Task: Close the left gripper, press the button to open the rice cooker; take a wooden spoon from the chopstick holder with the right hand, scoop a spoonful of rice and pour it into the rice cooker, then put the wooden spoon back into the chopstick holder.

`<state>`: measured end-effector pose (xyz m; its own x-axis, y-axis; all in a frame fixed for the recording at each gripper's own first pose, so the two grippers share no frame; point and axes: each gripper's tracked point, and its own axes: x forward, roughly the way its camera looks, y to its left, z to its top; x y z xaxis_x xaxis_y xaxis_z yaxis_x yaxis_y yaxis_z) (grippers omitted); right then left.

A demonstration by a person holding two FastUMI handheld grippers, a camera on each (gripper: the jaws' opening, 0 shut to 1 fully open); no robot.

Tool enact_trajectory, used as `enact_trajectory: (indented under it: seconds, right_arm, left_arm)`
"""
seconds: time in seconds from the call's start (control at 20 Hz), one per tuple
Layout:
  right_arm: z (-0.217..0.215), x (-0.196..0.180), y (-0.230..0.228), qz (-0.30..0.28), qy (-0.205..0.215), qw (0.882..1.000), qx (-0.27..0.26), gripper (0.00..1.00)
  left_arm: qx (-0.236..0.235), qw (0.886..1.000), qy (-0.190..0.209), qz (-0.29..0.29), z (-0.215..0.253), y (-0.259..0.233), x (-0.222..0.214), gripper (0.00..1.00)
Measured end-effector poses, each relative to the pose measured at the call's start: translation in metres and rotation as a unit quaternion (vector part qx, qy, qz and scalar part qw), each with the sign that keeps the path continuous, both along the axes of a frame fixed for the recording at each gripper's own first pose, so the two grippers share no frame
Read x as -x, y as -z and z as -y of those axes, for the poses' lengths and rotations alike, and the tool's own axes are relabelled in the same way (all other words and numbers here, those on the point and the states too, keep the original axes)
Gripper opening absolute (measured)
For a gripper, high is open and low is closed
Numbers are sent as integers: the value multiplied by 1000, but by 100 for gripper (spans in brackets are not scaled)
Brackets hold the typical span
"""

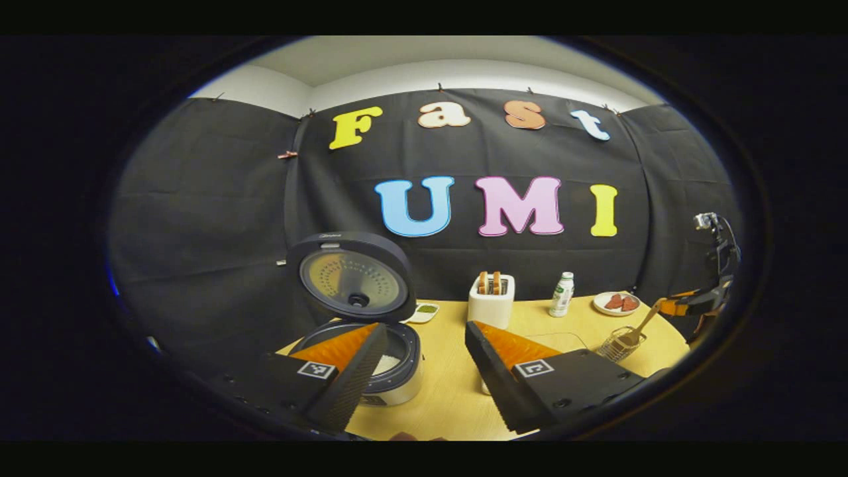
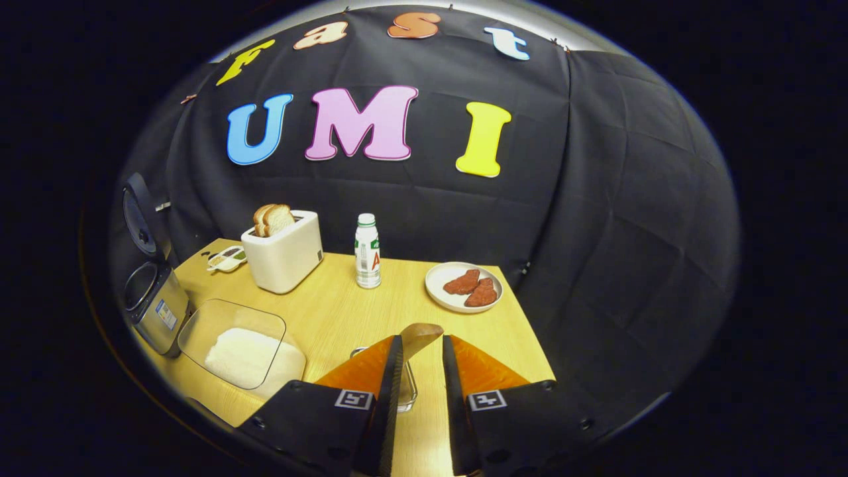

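The rice cooker (image 1: pixel 397 377) stands open at the table's left, lid (image 1: pixel 351 278) upright, white rice showing in the pot. My left gripper (image 1: pixel 425 329) hovers open in front of it, holding nothing. In the left gripper view the wooden spoon (image 1: pixel 641 323) leans out of the wire chopstick holder (image 1: pixel 617 344), bowl down, its handle reaching my right gripper (image 1: pixel 668 306). In the right gripper view my right gripper (image 2: pixel 422 340) is shut on the wooden spoon (image 2: pixel 428 330), above the chopstick holder (image 2: pixel 407 392). A clear container of rice (image 2: pixel 242 354) sits to its left, beside the rice cooker (image 2: pixel 154 301).
A white toaster (image 2: pixel 283 255) with bread, a small bottle (image 2: pixel 367 252) and a plate of reddish pieces (image 2: pixel 464 286) line the back of the table. A small dish (image 2: pixel 226 258) lies near the cooker. The wooden table (image 2: pixel 371 311) ends just right of the plate.
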<state>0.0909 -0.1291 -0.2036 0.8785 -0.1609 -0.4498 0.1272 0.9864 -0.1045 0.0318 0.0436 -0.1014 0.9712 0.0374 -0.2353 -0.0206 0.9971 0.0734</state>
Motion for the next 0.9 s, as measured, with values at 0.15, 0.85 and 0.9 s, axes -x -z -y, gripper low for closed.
enact_trajectory:
  seconds: [0.15,0.85,0.9]
  right_arm:
    - [-3,-1,-11,8,-2,1000,-5,42]
    - [-47,7,-17,22,-28,999,-12,37]
    - [-50,6,-20,25,-30,999,-13,37]
  left_arm:
    - [1,1000,-1,-1,-1,1,-1,83]
    - [-26,999,-7,41,-28,-24,-43,83]
    - [-30,998,-11,46,-32,-27,-48,83]
